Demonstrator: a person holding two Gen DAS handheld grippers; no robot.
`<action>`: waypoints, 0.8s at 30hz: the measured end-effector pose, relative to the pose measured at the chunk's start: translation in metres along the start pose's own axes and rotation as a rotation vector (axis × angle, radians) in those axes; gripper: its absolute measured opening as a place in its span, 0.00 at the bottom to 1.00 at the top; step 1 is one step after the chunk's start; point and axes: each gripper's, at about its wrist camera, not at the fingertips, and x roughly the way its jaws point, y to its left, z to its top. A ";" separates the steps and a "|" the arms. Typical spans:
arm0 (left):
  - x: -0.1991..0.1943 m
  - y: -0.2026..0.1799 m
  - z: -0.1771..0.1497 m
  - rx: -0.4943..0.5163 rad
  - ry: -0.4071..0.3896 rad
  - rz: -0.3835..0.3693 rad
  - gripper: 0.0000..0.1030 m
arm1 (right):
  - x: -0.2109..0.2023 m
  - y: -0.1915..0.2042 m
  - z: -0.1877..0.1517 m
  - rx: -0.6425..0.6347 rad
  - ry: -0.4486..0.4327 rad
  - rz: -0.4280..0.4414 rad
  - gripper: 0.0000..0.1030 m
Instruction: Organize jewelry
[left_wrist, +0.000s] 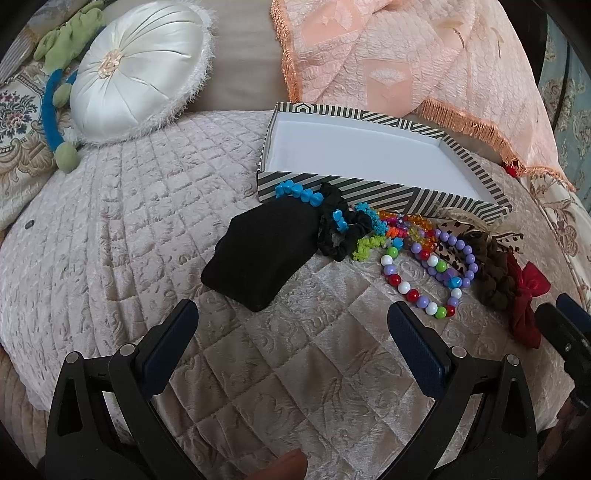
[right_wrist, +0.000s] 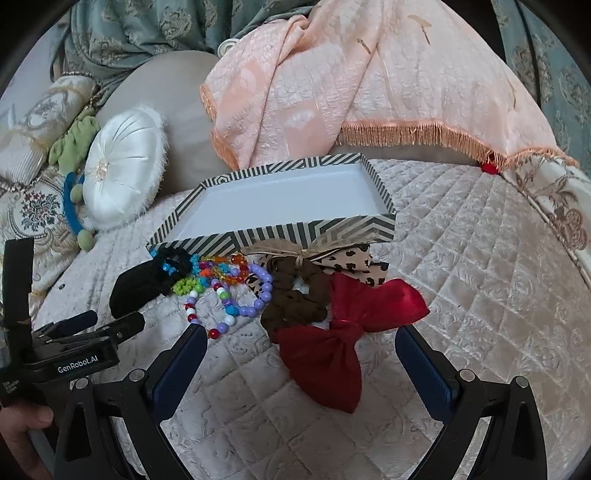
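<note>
A striped black-and-white box (left_wrist: 369, 188) (right_wrist: 280, 232) with a white empty inside sits on the quilted bed. In front of it lies a pile: a black pouch (left_wrist: 262, 254) (right_wrist: 136, 288), a black scrunchie (left_wrist: 340, 229), blue beads (left_wrist: 299, 192), bright bead bracelets (left_wrist: 424, 273) (right_wrist: 229, 295), a brown scrunchie (left_wrist: 495, 273) (right_wrist: 295, 299), a leopard-print bow (right_wrist: 351, 262) and a red bow (left_wrist: 524, 306) (right_wrist: 340, 339). My left gripper (left_wrist: 291, 325) is open and empty, just short of the pouch. My right gripper (right_wrist: 299, 350) is open, its fingers either side of the red bow.
A round white satin cushion (left_wrist: 140, 70) (right_wrist: 122, 177) and a green and blue plush toy (left_wrist: 62, 96) lie at the left. A peach fringed blanket (left_wrist: 406, 62) (right_wrist: 351, 81) is draped behind the box. The left gripper also shows in the right wrist view (right_wrist: 74, 343).
</note>
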 end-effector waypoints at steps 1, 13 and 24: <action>0.000 0.000 0.000 0.001 -0.002 0.000 1.00 | 0.001 0.000 0.000 -0.001 0.010 0.003 0.98; 0.000 0.000 0.000 0.004 0.004 0.006 1.00 | 0.002 0.017 0.002 -0.134 0.042 -0.082 0.98; 0.000 0.001 -0.001 -0.003 0.003 0.001 1.00 | 0.000 0.006 0.004 -0.078 0.031 -0.097 0.98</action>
